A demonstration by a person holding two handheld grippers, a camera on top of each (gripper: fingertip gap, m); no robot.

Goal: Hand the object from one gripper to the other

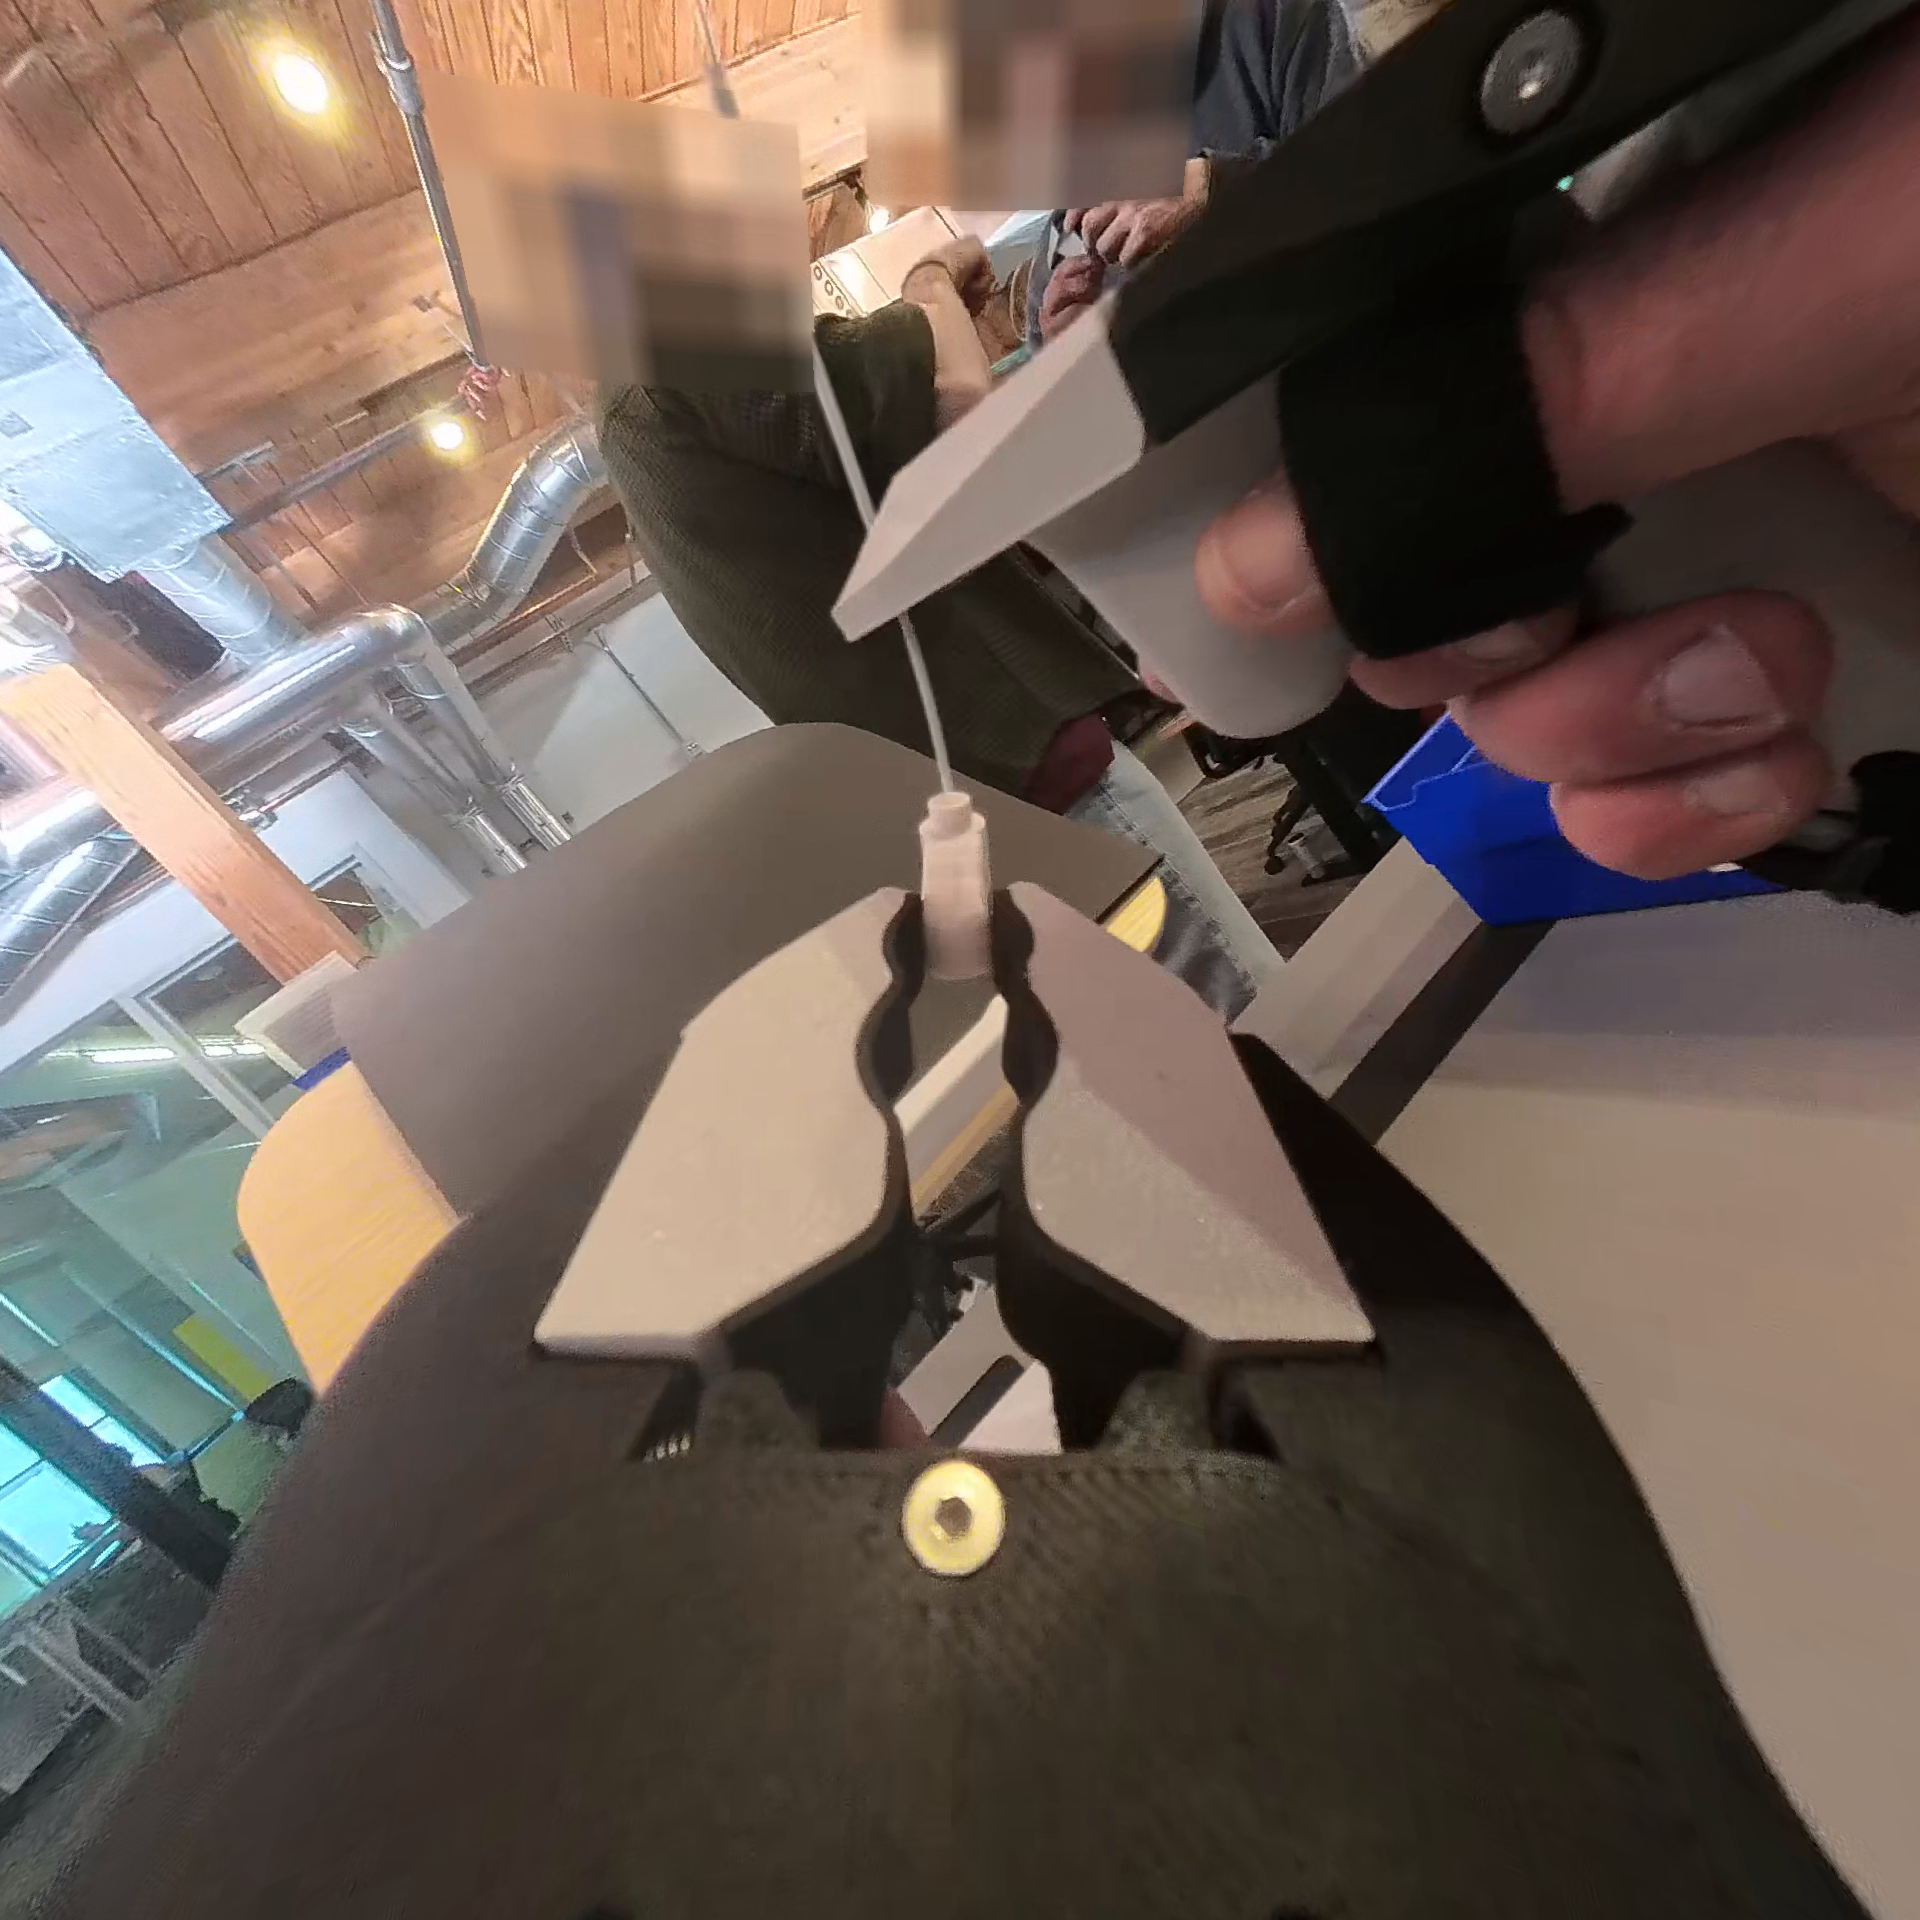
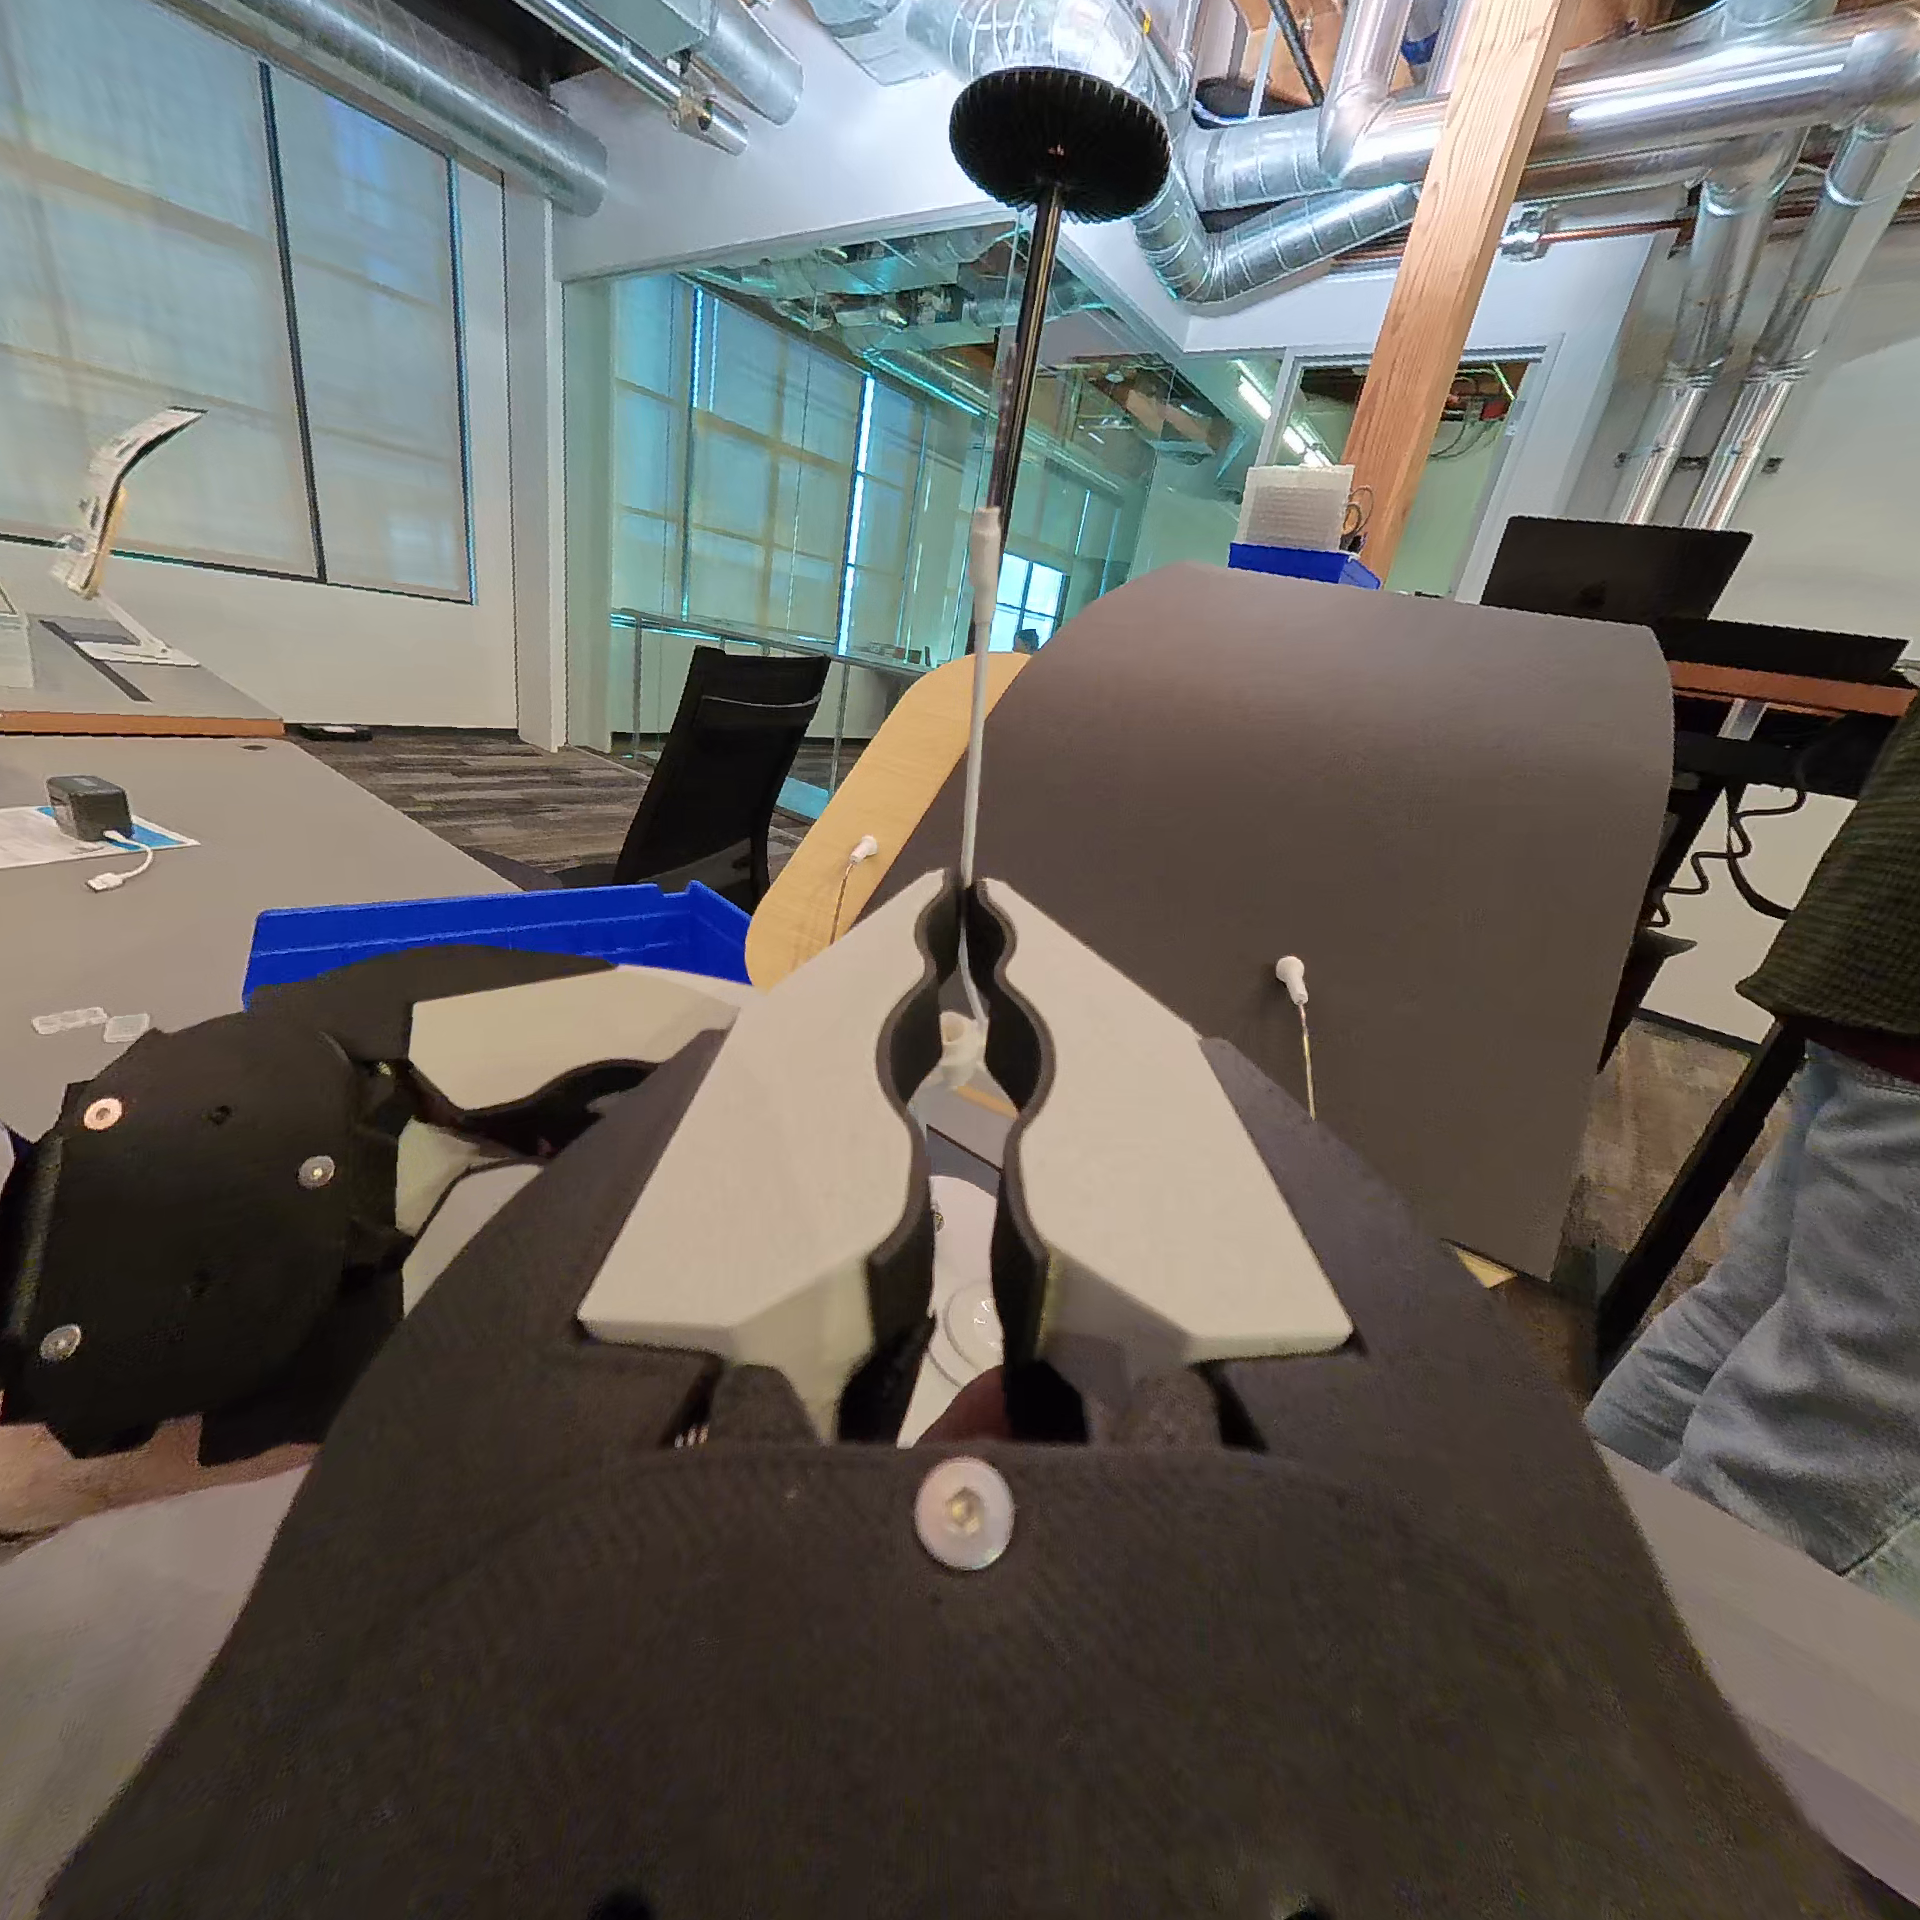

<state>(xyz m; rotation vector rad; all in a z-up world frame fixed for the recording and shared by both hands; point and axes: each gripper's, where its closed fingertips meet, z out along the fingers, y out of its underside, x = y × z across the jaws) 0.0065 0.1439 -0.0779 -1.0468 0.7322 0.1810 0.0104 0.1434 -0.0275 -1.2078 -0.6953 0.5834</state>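
- In the left wrist view, the left tool (image 1: 956, 914) is seen with its grey fingers (image 1: 769, 1122) drawn nearly together, and a small white cylindrical plug (image 1: 954, 883) is clamped between the tips; the plug stands out beyond the tips, upright along the fingers.
- A thin white stem (image 1: 925, 675) is seen rising from the plug's far end, up and away from the left tool; it passes behind a grey finger of the right tool (image 1: 987, 499), which is held above and to the right by a hand (image 1: 1662, 623); whether that tool touches the stem cannot be told from this view.
- In the right wrist view, the right tool (image 2: 964, 891) is seen closed at its tips on the same white stem (image 2: 977, 727); the stem runs on beyond the tips, and a black rod topped by a black ribbed disc (image 2: 1058, 135) is seen continuing its line, though a join cannot be told.
- Behind the tips, in the wavy gap between the right tool's fingers (image 2: 790, 1122), the white plug (image 2: 961, 1049) is visible at the stem's lower end; the left tool (image 2: 187, 1226) lies low and to the left, its tips hidden behind the right tool's finger.
- Beyond both tools a dark grey curved panel (image 2: 1351, 831) is set, with two white-headed pins (image 2: 1291, 977) in it; a blue bin (image 2: 499, 925) lies left of the right tool on the grey table (image 2: 260, 831).
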